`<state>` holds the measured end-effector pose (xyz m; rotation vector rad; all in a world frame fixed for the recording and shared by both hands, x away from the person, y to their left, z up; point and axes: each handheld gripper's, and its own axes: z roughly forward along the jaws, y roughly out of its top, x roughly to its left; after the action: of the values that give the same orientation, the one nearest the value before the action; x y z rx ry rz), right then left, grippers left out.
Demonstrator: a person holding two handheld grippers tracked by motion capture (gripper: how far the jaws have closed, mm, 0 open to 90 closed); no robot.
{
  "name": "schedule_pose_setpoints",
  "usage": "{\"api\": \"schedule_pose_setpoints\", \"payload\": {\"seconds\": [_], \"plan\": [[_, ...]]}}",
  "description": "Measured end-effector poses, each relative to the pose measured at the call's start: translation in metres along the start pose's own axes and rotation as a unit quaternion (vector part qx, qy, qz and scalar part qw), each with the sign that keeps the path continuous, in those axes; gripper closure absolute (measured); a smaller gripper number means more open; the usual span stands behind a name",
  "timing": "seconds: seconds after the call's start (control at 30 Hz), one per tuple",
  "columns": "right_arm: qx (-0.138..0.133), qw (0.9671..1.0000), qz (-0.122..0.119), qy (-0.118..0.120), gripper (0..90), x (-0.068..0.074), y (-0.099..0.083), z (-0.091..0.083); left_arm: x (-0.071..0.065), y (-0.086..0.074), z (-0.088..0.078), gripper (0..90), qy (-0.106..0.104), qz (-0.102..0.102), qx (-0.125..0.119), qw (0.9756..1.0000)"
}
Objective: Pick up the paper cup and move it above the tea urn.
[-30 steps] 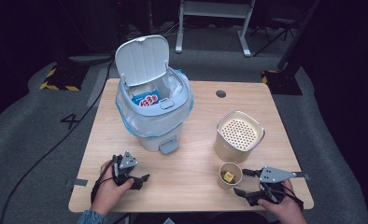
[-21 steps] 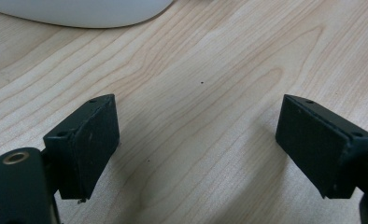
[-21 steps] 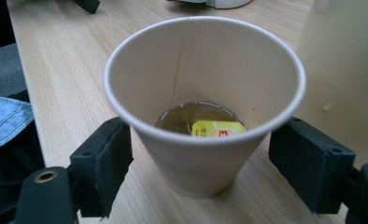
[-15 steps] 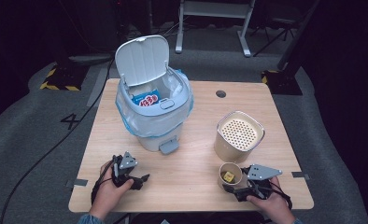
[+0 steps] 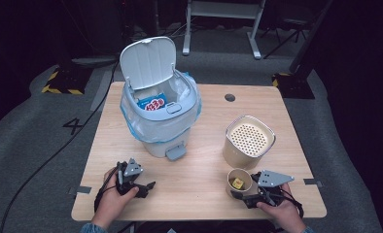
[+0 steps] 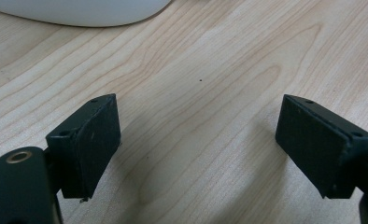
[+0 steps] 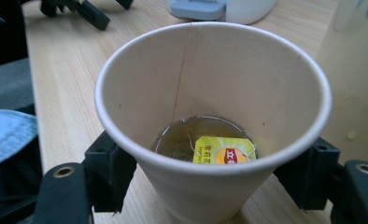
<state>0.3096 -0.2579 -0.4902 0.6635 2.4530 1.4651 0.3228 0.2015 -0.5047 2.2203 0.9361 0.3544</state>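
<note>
A paper cup (image 7: pixel 205 93) stands near the table's front right edge, also seen as the paper cup (image 5: pixel 237 181) from above. It holds a little tea and a tea bag with a yellow tag (image 7: pixel 224 151). My right gripper (image 7: pixel 210 182) has the cup between its jaws, which have just been closing; both pads now touch the cup's lower wall. From above, the right gripper (image 5: pixel 241 194) lies low against the cup. My left gripper (image 5: pixel 148 187) rests open at the front left, and the left gripper (image 6: pixel 198 149) has only bare wood between its pads.
A white pedal bin (image 5: pixel 160 121) with its lid up and a blue-white packet inside stands at the table's (image 5: pixel 199 160) back left. A beige canister (image 5: pixel 248 141) with a perforated top stands just behind the cup. A dark round hole (image 5: pixel 230 97) sits near the far edge.
My right gripper has slid left to the paper cup and its jaws have closed in around it. The left hand has stayed put.
</note>
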Motion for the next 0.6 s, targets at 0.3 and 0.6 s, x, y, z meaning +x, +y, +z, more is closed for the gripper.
{"api": "schedule_pose_setpoints", "payload": {"seconds": [0.3,0.6], "plan": [[-0.02,0.9997,-0.01,0.009,29.5,-0.002,0.017,-0.021,0.001,0.0,0.0,13.8,-0.007,0.002,0.0,1.0],[-0.017,0.9996,-0.009,0.019,30.1,-0.002,0.037,-0.042,0.003,0.001,0.001,13.6,-0.01,0.004,0.0,0.9999]]}}
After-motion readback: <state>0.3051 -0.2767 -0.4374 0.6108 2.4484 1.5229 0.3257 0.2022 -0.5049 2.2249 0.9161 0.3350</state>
